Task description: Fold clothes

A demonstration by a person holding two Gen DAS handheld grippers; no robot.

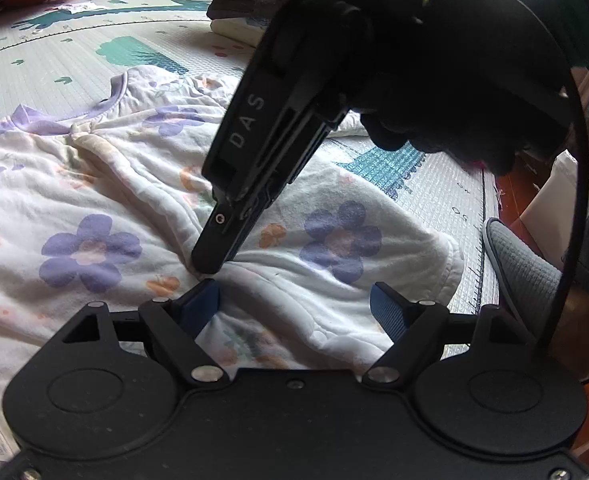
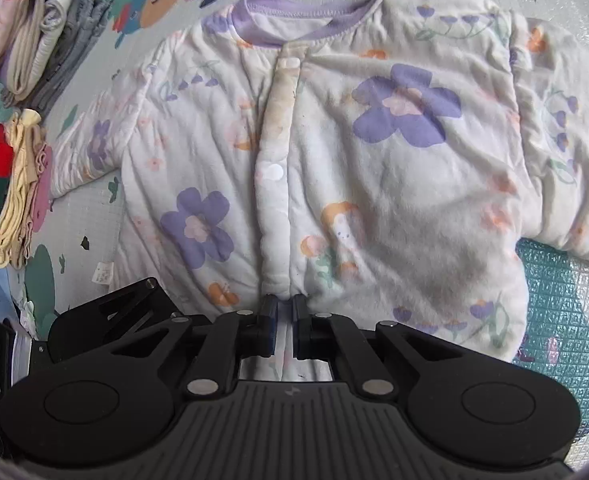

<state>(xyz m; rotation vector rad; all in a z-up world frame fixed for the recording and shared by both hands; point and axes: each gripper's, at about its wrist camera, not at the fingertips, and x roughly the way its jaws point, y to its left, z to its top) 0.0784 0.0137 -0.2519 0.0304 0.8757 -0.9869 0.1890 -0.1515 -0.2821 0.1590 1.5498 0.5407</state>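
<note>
Beneath both claws, a patterned foam play mat (image 2: 566, 320) is lying with a white quilted jacket printed with purple flowers (image 2: 374, 152) spreading flat across it, collar away from the right claw. Left of that claw, folded clothes (image 2: 34, 48) are sitting stacked. Right claw (image 2: 284, 320) is pinching the jacket's bottom hem at the placket. Left claw (image 1: 294, 304) is hovering wide open just above the fabric.

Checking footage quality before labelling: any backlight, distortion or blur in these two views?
Left wrist view: window backlight silhouettes the gloved hand and right gripper; the mat bows. Right wrist view: even light, floral jacket sharp, softer toward the vignetted corners.
</note>
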